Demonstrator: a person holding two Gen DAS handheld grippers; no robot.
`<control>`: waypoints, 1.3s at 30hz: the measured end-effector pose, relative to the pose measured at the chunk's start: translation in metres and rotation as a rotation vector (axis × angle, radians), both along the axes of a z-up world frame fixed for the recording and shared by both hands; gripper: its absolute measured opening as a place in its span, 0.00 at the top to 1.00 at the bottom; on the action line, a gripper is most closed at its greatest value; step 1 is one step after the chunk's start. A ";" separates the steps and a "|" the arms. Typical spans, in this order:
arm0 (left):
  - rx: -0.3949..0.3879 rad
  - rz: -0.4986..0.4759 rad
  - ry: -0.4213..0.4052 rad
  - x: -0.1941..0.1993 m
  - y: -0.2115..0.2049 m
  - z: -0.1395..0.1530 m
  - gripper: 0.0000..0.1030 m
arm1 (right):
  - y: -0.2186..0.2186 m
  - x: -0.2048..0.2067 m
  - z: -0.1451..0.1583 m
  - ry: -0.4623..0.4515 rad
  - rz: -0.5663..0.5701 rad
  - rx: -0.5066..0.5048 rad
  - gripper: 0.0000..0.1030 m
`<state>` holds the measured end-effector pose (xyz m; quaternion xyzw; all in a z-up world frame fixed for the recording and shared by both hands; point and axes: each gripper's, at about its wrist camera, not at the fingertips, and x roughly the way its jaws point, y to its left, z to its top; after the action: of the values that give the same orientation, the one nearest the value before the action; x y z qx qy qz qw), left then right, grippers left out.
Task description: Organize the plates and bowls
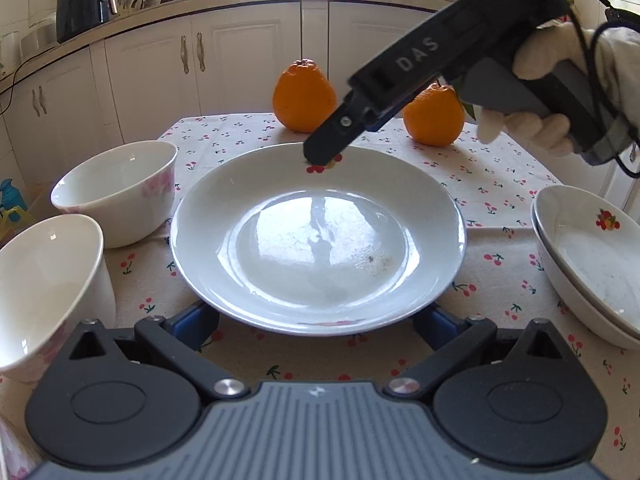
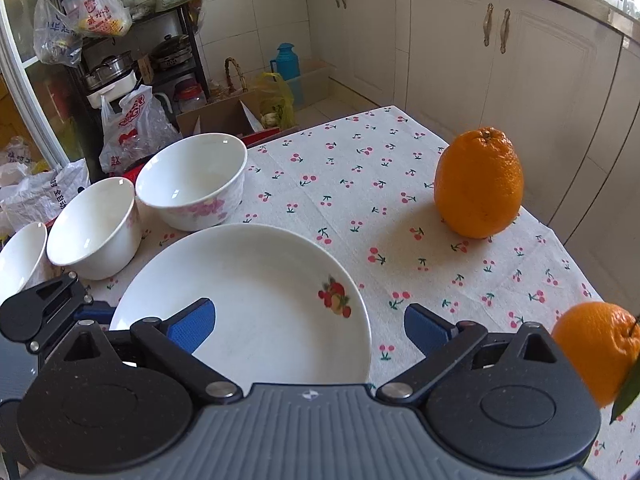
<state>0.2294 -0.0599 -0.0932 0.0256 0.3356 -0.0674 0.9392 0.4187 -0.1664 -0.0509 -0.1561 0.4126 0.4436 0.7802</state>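
The plate [image 1: 320, 240] sits mid-table on the cherry-print cloth [image 2: 360, 184], and we have our right gripper [image 2: 310, 326] spread wide astride its far rim with nothing pinched, lined up, we judge, to lift it onto the two plates [image 1: 592, 256] already stacked at the right. Our left gripper [image 1: 316, 320] waits at the near rim, jaws apart around the edge, though whether the pads touch we cannot tell. We count three plates, three bowls [image 2: 192, 180] lined along the left, and two oranges [image 2: 478, 184].
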 end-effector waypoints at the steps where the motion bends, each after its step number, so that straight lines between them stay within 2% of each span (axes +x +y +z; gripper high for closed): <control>1: -0.002 -0.002 -0.002 0.000 0.000 0.000 0.01 | 0.003 0.005 -0.002 0.013 0.008 0.000 0.05; 6: -0.006 -0.003 -0.002 0.000 -0.001 0.000 0.01 | 0.013 0.021 -0.012 0.056 0.045 -0.016 0.17; 14: -0.013 -0.006 -0.006 -0.002 0.000 0.001 0.02 | 0.016 0.035 -0.023 0.141 0.072 -0.003 0.19; 20: -0.013 -0.010 -0.008 -0.003 0.001 0.002 0.02 | 0.018 0.039 -0.028 0.181 0.095 -0.002 0.29; 31: 0.006 -0.020 0.004 -0.002 0.000 0.003 0.02 | 0.012 0.043 -0.027 0.246 0.088 0.047 0.31; 39: 0.016 -0.049 0.005 -0.005 0.000 0.004 0.02 | 0.004 0.038 -0.022 0.262 0.063 0.064 0.30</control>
<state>0.2249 -0.0595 -0.0892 0.0410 0.3376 -0.0879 0.9363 0.4569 -0.1627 -0.0731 -0.0849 0.4914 0.4975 0.7098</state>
